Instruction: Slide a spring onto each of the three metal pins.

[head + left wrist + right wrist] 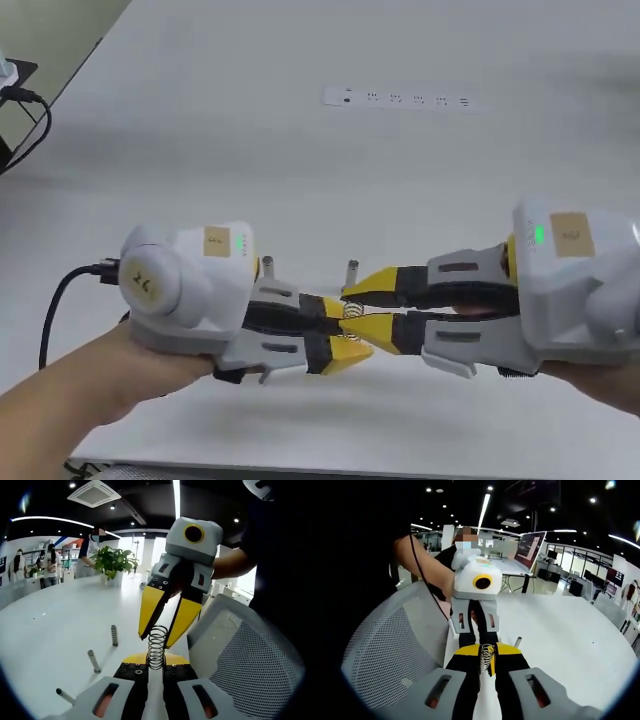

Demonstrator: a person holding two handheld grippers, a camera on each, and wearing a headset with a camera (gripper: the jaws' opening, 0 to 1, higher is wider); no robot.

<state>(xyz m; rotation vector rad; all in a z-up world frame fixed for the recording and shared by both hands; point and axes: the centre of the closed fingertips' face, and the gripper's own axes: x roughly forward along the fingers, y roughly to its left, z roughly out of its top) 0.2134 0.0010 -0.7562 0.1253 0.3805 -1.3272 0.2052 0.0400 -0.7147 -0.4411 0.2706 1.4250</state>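
Note:
A small metal spring [352, 312] is held in the air between both grippers, above the white table [300, 160]. My left gripper [156, 664] is shut on the spring's [157, 645] lower end. My right gripper [362, 308] faces it, and its yellow jaws stand open on either side of the spring's other end [487, 656]. Three metal pins stand on the table to the left in the left gripper view. The farthest pin [114, 635] carries a spring, while the middle pin [93, 661] and the nearest pin [65, 696] are bare. Two pins [353, 268] [267, 266] show just behind the grippers.
A white power strip [400, 98] lies at the far middle of the table. A black cable [30, 120] hangs off the left edge. A grey mesh chair [240, 645] is close beside the grippers. A potted plant [112, 562] and people stand far behind.

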